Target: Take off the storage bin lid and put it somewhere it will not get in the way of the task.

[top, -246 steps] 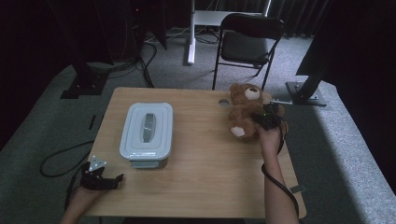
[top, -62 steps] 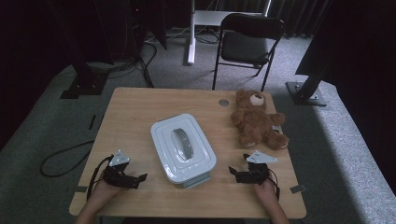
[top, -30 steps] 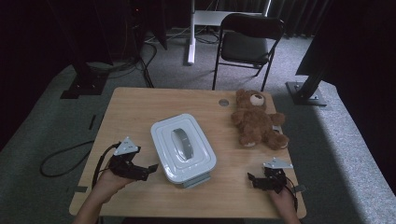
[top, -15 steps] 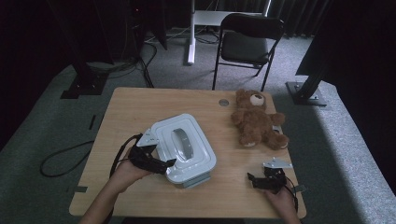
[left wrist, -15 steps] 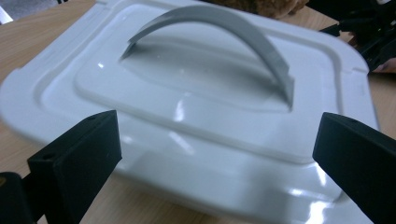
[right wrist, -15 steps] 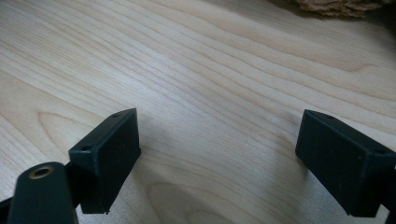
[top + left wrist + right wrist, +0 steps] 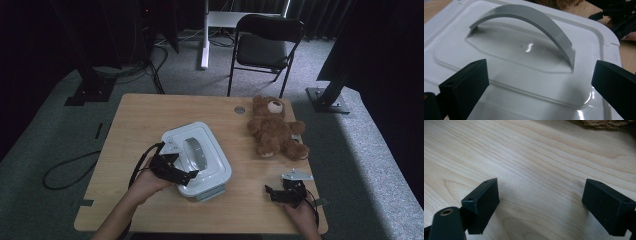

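Note:
A white lidded container (image 7: 212,167) with a grey arched handle (image 7: 194,152) stands near the middle of the wooden table (image 7: 140,130). My left gripper (image 7: 187,176) hovers open over the lid's near left edge. In the left gripper view its jaws straddle the lid (image 7: 524,62), with the handle (image 7: 529,22) just ahead. A brown teddy bear (image 7: 275,132) lies at the right back. Near the front right edge, my right gripper (image 7: 272,192) rests open and low over bare wood (image 7: 536,157), with nothing between its jaws.
A small round grommet (image 7: 240,109) is set in the table near its far edge. A black folding chair (image 7: 265,45) stands beyond the table. Cables (image 7: 70,165) trail on the floor at the left. Bare wood lies left of the container.
My left gripper has moved right from the table's front left onto the container lid. The right gripper has stayed near the front right edge. The container and bear have not moved lately.

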